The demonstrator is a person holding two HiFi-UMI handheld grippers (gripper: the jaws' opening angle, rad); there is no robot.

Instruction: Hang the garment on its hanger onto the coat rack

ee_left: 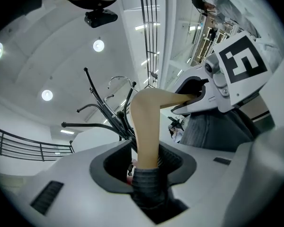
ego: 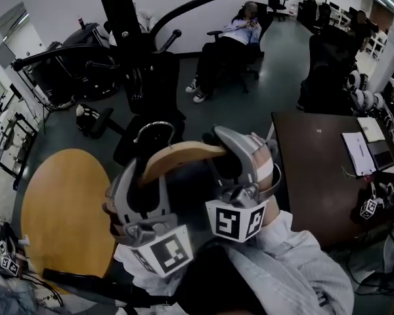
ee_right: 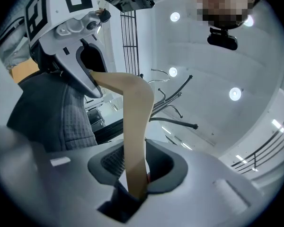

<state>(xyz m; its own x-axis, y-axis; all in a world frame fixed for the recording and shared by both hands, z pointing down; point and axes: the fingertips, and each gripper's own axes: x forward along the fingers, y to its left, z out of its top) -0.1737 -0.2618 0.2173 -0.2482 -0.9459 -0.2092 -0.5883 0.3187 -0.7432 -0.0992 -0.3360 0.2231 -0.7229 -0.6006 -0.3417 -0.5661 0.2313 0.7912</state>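
My left gripper (ee_left: 144, 157) was clenched on one arm of the wooden hanger (ego: 184, 155), with the dark grey garment (ee_left: 213, 131) bunched at the root of the jaws. My right gripper (ee_right: 137, 167) had the hanger's other arm standing between its jaws, but they were slack, the pads not squeezing the wood. The hanger sat roughly level in front of me, the garment draped below it, and its metal hook (ego: 154, 131) was not yet on a peg. The black coat rack (ego: 128, 38) stood ahead, beyond the hook and apart from it. A round wooden table (ego: 65, 209) lay to my left, a dark desk (ego: 315, 169) to my right
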